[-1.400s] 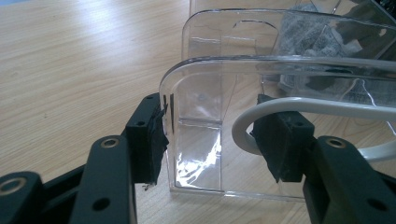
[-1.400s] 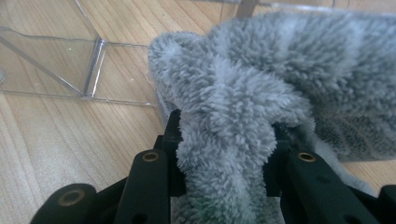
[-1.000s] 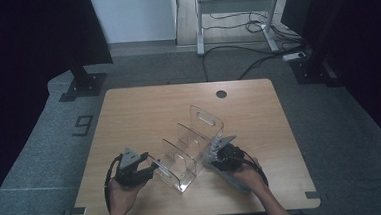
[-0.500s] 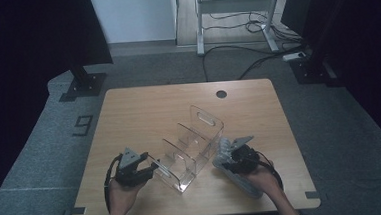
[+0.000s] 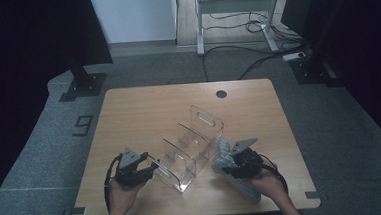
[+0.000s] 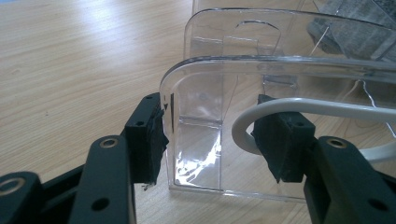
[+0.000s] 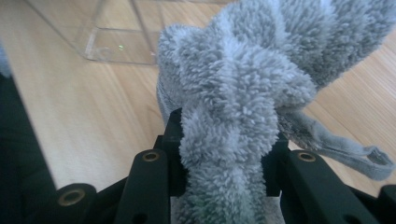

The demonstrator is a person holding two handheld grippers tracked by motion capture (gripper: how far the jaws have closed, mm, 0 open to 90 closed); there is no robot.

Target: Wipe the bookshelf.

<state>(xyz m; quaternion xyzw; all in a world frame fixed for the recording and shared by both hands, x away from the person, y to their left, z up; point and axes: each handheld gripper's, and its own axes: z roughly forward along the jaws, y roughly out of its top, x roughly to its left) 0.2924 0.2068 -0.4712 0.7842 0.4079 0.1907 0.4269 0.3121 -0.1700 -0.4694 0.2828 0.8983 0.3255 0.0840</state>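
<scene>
A clear acrylic organizer [image 5: 191, 147] with several dividers and a tall slotted end plate lies diagonally on the wooden table [image 5: 144, 115]. My left gripper [image 5: 152, 167] holds its near left corner. In the left gripper view the jaws [image 6: 210, 135] straddle the edge of the clear end wall [image 6: 224, 93], with the left pad [image 6: 152, 135] against it. My right gripper [image 5: 227, 160] hovers just right of the organizer, shut on a fluffy grey cloth [image 5: 223, 153] whose tail hangs toward the table's front. In the right gripper view the bunched cloth [image 7: 233, 93] bulges between the jaws [image 7: 224, 140], with the organizer's base [image 7: 116, 42] beyond.
A white cord loop [image 6: 303, 105] curves by the left gripper's right pad. A dark round grommet [image 5: 221, 93] sits near the table's far edge. Both forearms come in over the front edge. Dark stands and cables occupy the floor behind the table.
The right gripper has moved right and a little up, away from the organizer's side, with the grey cloth in it. The left gripper and organizer have stayed put.
</scene>
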